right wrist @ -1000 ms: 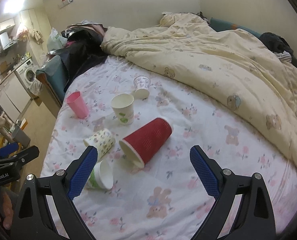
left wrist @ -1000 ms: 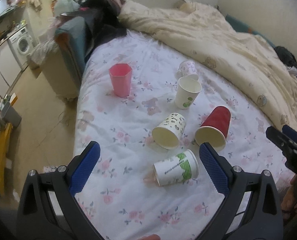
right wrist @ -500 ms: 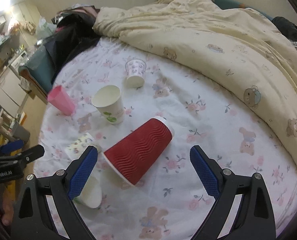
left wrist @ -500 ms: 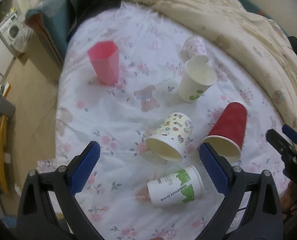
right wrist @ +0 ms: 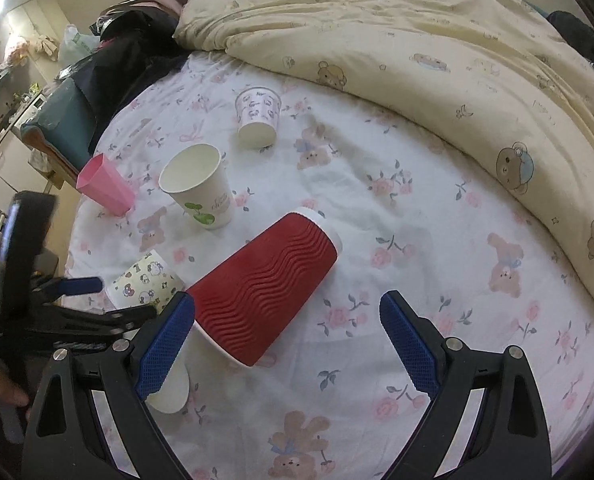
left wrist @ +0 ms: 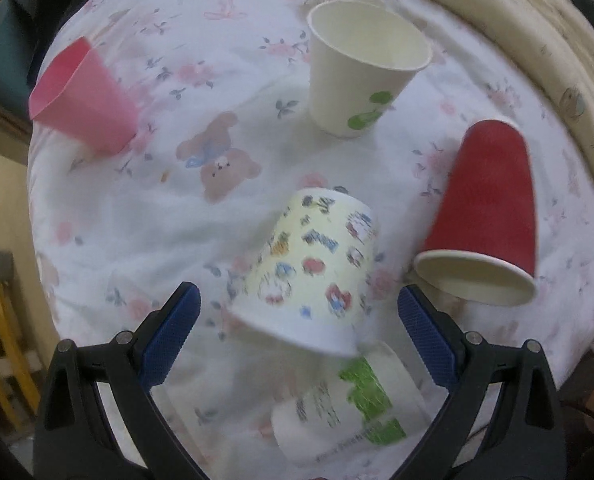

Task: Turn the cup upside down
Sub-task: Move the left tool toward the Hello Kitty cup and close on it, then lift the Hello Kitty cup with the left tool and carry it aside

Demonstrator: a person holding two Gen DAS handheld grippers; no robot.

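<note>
Left wrist view: the left gripper point(left wrist: 297, 320) hangs over the bed point(left wrist: 145, 216), fingers point(left wrist: 169, 336) spread apart around a cartoon-print cup point(left wrist: 313, 276) lying on its side, not touching it. The right gripper point(right wrist: 287, 340), fingers likewise apart, hovers at a red ribbed cup point(right wrist: 265, 292) lying tipped over on the sheet.

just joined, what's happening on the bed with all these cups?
A person holds two grippers over cups scattered on a floral sheet. The left gripper hangs open around the cartoon-print cup, which lies on its side. The right gripper, also open, faces the red ribbed cup, also on its side. Nothing is gripped. The pink cup and the white leaf-print cup stand upright.
</note>
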